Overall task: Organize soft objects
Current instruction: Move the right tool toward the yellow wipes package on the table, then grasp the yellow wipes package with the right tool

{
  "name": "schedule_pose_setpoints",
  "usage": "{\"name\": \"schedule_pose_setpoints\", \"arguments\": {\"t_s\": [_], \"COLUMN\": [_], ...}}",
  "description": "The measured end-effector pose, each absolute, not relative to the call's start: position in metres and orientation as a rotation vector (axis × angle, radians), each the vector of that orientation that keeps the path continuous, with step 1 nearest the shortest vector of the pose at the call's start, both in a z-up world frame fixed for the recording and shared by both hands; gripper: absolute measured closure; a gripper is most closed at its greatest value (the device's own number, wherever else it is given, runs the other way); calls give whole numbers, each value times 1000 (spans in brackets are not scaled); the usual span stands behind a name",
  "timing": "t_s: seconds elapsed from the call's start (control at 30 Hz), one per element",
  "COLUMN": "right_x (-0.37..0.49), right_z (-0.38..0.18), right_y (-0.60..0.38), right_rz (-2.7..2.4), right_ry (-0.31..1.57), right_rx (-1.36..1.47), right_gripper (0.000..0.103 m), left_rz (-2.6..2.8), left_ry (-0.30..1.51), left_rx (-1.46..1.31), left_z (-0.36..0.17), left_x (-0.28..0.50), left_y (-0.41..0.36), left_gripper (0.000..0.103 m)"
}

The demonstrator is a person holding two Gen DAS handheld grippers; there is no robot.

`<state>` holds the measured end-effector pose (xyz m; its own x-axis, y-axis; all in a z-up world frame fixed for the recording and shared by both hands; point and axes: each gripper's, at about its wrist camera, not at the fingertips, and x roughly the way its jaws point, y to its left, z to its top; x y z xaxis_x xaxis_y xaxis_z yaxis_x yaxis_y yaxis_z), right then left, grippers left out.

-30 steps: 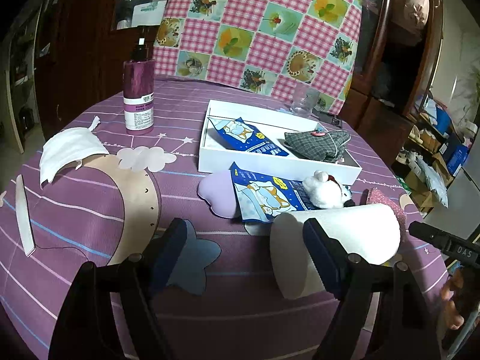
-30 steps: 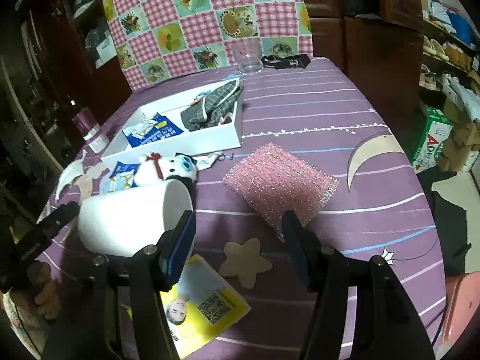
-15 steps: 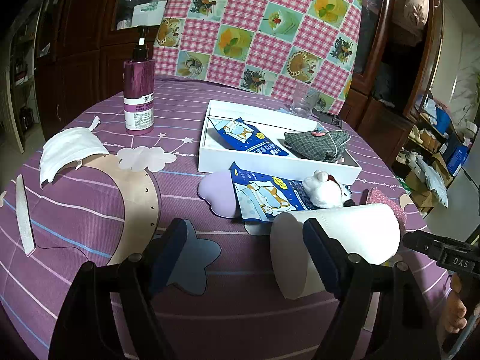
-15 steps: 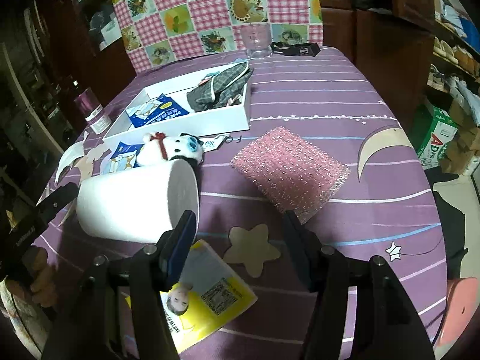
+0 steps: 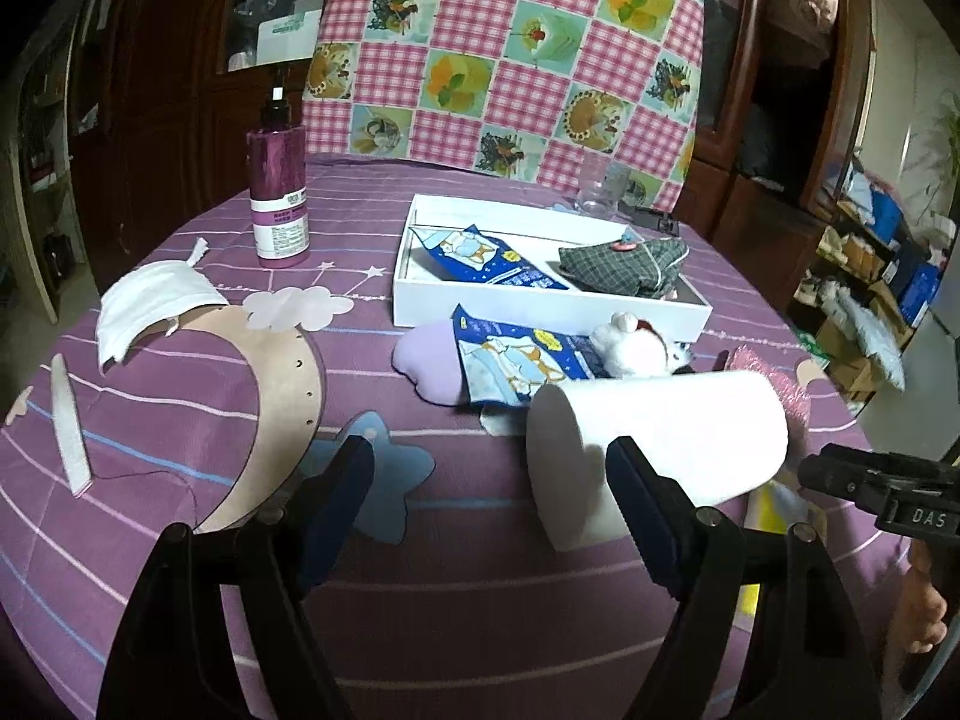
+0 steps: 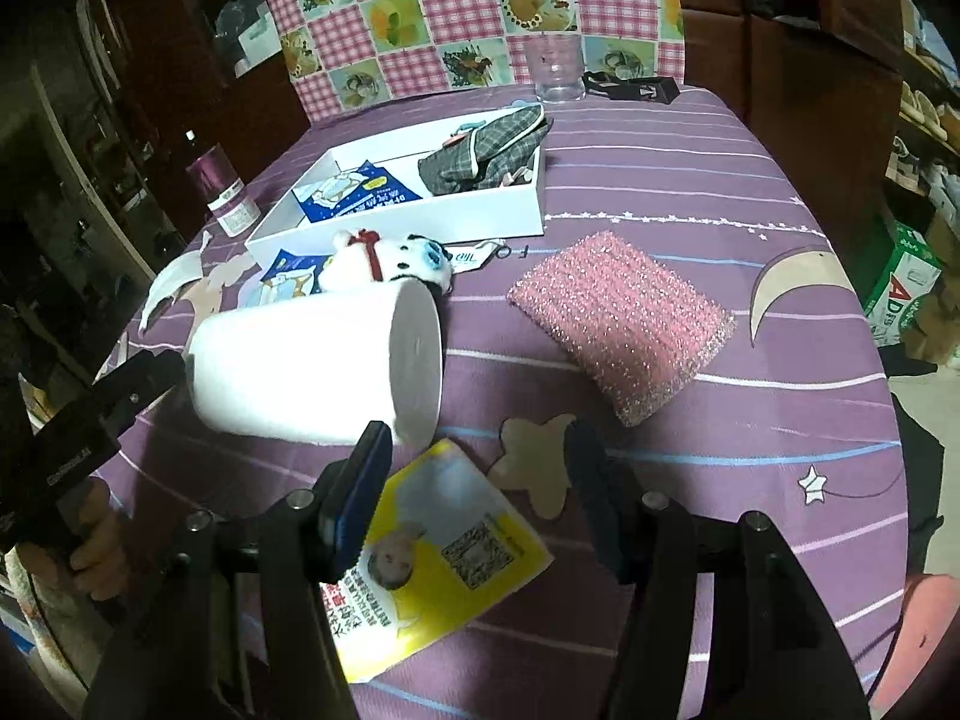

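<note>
Right wrist view: both claws gape empty, paper roll (image 6: 312, 366) beside pink sponge (image 6: 624, 324).

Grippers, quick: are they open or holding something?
Left gripper: open, holding nothing.
Right gripper: open, holding nothing.

Left gripper (image 5: 489, 468) and right gripper (image 6: 474, 456): black angular frames are carrying blue pads (image 5: 636, 501), with silver screws showing at the finger joints; white lettering is marking the black handle body.
</note>
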<state>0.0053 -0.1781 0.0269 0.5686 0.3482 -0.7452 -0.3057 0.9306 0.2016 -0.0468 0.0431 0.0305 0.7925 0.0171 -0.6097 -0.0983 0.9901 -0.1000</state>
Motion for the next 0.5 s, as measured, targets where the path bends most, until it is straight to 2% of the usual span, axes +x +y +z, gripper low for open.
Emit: {"name": "schedule_pose_setpoints", "arguments": {"t_s": [0.27,0.5], "right_x": [-5,-8], "right_z": [21,8], "right_y": [-178,-169], "right_rz": [252,94], "right_ry": [923,1056], "right_rx": [27,87], "right_gripper": [42,43], "left_rz": [73,68], "left_ry": [661,659], "left_rx": [-101,-86], "left_z": [29,27], "left_x": [-54,-54], "left_y": [33,28], "left_gripper": [23,23]}}
